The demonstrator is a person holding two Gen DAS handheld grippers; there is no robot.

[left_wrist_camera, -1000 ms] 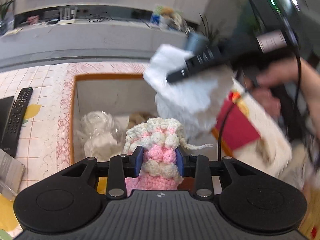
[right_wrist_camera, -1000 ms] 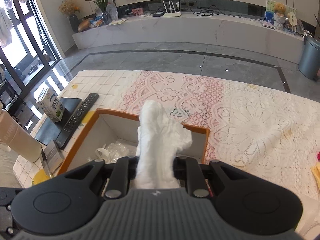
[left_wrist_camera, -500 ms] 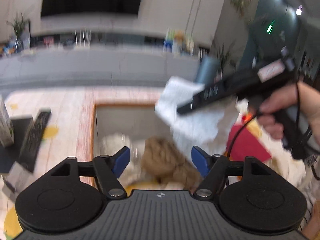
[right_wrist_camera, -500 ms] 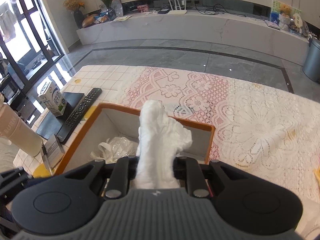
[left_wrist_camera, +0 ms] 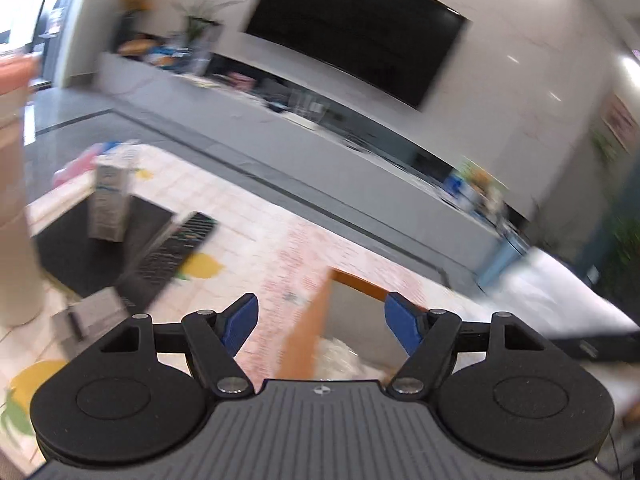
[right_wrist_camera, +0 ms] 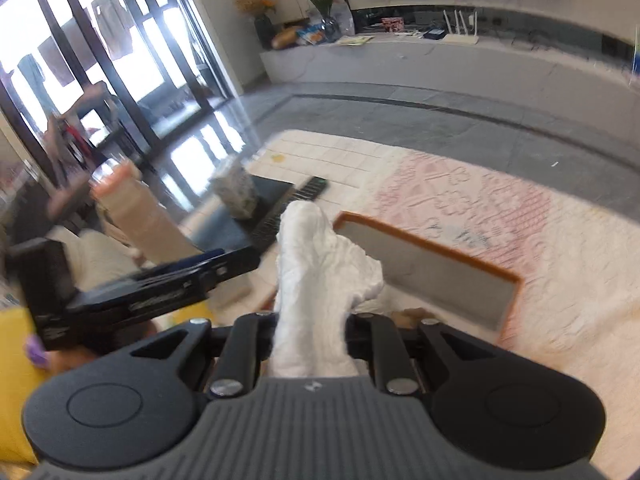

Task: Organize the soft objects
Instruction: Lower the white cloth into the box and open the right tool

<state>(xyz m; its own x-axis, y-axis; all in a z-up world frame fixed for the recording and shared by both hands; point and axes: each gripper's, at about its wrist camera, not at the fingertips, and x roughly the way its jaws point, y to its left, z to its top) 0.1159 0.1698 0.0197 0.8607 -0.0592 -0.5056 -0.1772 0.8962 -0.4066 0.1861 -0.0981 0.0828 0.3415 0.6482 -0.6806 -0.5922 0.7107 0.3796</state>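
Sticking up from the right gripper (right_wrist_camera: pixel 310 330), a soft white cloth (right_wrist_camera: pixel 320 276) is pinched tight between the jaws and stands up like a crumpled tower. Just past the cloth sits a box with an orange rim (right_wrist_camera: pixel 432 250) and grey inside walls, resting on the table (right_wrist_camera: pixel 560 280) with its white and pink lace cover. To the side of the box lies a black remote (right_wrist_camera: pixel 298 202) on a dark mat, and a small carton (right_wrist_camera: pixel 236 190) stands there too. The left gripper (left_wrist_camera: pixel 320 326) has just opened its blue jaws wide, and nothing is between them. It hangs over the near corner of the same box (left_wrist_camera: pixel 316 324), where something pale and crinkly (left_wrist_camera: pixel 340 354) lies inside, too blurry to name. From the right camera, the left gripper (right_wrist_camera: pixel 224 266) shows as a dark bar reaching across beside the cloth. A tall pale cup (right_wrist_camera: pixel 136 216) stands behind it.
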